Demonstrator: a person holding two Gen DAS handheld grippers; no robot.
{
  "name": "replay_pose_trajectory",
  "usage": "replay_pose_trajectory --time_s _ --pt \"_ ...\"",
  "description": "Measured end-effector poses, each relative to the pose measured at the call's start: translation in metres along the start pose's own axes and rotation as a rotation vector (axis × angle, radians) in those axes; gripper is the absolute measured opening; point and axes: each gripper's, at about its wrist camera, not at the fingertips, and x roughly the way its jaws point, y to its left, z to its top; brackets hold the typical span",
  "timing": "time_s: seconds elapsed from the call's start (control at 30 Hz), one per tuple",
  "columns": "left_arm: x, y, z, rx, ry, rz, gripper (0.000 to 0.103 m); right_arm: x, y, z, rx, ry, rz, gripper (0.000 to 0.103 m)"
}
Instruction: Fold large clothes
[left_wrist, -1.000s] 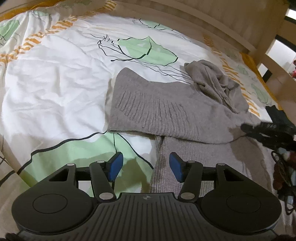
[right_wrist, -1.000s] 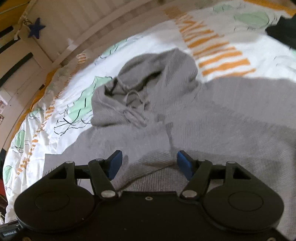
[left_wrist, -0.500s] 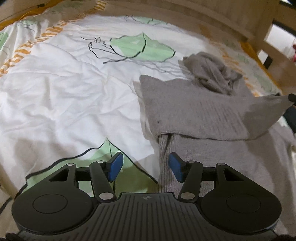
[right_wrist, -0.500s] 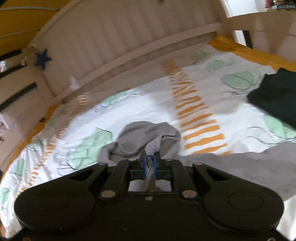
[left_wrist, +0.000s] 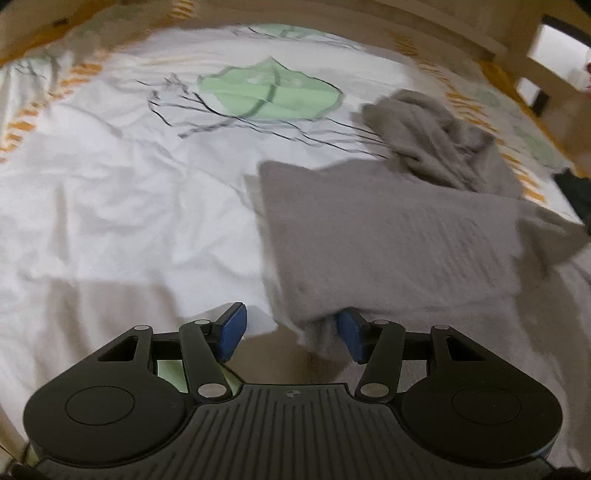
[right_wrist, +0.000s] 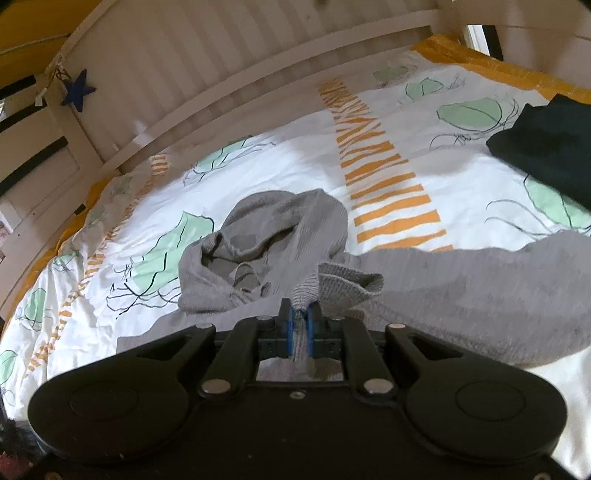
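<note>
Left wrist view: left gripper (left_wrist: 290, 334) at lower centre, two blue pads (left_wrist: 231, 330) spread wide apart. Edge of grey hoodie (left_wrist: 388, 240) hanging down between them, close against the right-hand pad; contact not resolvable through motion blur. Hoodie lying right of centre on white duvet (left_wrist: 129, 203), one folded panel on top, hood (left_wrist: 436, 147) bunched at upper right. One green leaf print (left_wrist: 269, 92) at upper centre. Wooden bed frame (left_wrist: 517, 48) along top and right edge. No containers in frame.

Right wrist view: right gripper (right_wrist: 300, 330) at lower centre, pads pressed together, clamped on a ribbed fold of the hoodie (right_wrist: 480, 295) that rises out of the pinch. Count: one grey hoodie, body spread across right half, hood (right_wrist: 266, 251) open and crumpled at centre. One dark folded garment (right_wrist: 550, 151) at upper right, well apart from hoodie. One orange striped band (right_wrist: 380, 166) running up the duvet (right_wrist: 280, 162). One blue star (right_wrist: 77, 90) hanging on slatted headboard (right_wrist: 221, 62), upper left.
</note>
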Motion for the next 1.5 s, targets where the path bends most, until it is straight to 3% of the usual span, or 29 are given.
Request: replay_pose_trajectory --time_s 0.13,0.47,0.5,0.57,0.63,0.7,0.73,0.83,1.0,1.17,1.23,1.3,1.4,1.5 --pt "0.005 0.015 0.005 -0.026 -0.014 0.035 0.049 -0.001 0.0 -0.005 -0.002 0.004 0.001 0.016" --pt "0.001 -0.006 -0.007 0.25 -0.054 0.082 0.049 0.005 -0.008 -0.013 0.022 0.031 0.007 0.016" --pt "-0.001 -0.008 -0.009 0.284 -0.064 0.103 0.044 0.006 -0.008 -0.014 0.021 0.033 0.006 0.016" --pt "0.001 -0.007 -0.008 0.354 -0.071 0.146 0.044 0.006 -0.007 -0.015 0.012 0.028 -0.013 0.016" --pt "0.003 -0.004 -0.005 0.36 -0.059 0.159 0.043 0.005 -0.008 -0.015 0.004 0.018 -0.045 0.016" --pt "0.006 -0.003 -0.003 0.418 -0.067 0.251 0.043 0.004 -0.012 -0.013 0.014 0.013 -0.068 0.015" --pt "0.008 0.0 -0.002 0.424 -0.063 0.25 0.043 0.004 -0.015 -0.012 0.023 0.015 -0.073 0.015" --pt "0.009 0.012 0.003 0.317 -0.031 0.19 0.044 0.009 -0.025 -0.013 0.045 0.043 -0.077 0.015" --pt "0.005 0.015 0.001 0.263 -0.027 0.154 0.047 0.03 -0.035 -0.03 0.05 0.124 -0.145 0.02" --pt "-0.009 0.032 0.001 0.133 0.01 0.083 0.05 0.025 -0.041 -0.037 0.033 0.096 -0.17 0.018" --pt "-0.015 0.036 -0.003 0.104 0.029 0.073 0.05 0.021 -0.04 -0.037 0.015 0.091 -0.189 0.022" --pt "-0.021 0.04 -0.012 0.064 0.064 0.031 0.05 0.017 -0.039 -0.036 0.021 0.085 -0.204 0.033" --pt "-0.03 0.041 -0.024 0.022 0.103 -0.04 0.05 0.004 -0.036 -0.034 0.026 0.072 -0.212 0.037" --pt "-0.043 0.036 -0.036 0.01 0.124 -0.097 0.05 -0.012 -0.029 -0.034 0.01 0.065 -0.167 0.037"
